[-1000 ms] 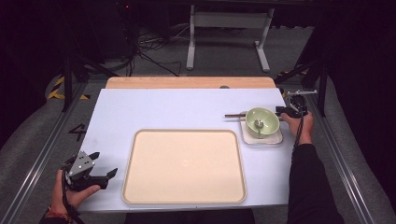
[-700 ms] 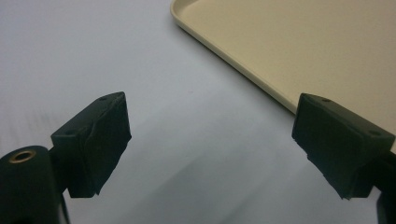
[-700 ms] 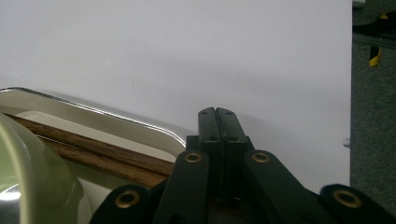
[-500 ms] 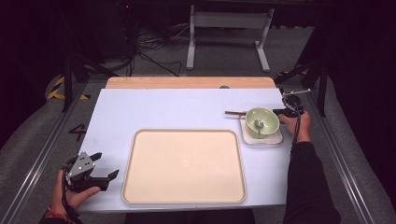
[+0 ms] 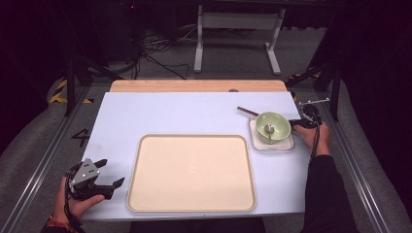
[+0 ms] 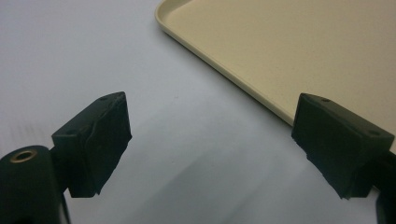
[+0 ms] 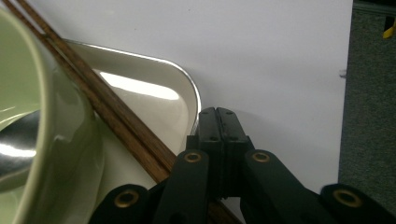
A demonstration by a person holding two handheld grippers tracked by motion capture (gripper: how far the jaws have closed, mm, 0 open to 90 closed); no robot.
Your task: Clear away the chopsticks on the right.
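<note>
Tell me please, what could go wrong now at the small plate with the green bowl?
1. The right gripper is shut at the rim of the small plate, beside the chopsticks. Pushing onward could probably shove the plate or roll the chopsticks off.
2. The green bowl with a spoon sits on that plate, so a jolt might tip it.
3. Shut fingers cannot grasp anything; they would need to open first.

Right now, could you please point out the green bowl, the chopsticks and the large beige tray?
green bowl point(image 5: 273, 125), high view, inner wall.
chopsticks point(image 7: 116, 116), right gripper view, mid-shaft.
large beige tray point(image 5: 192, 208), high view, near rim.
</note>
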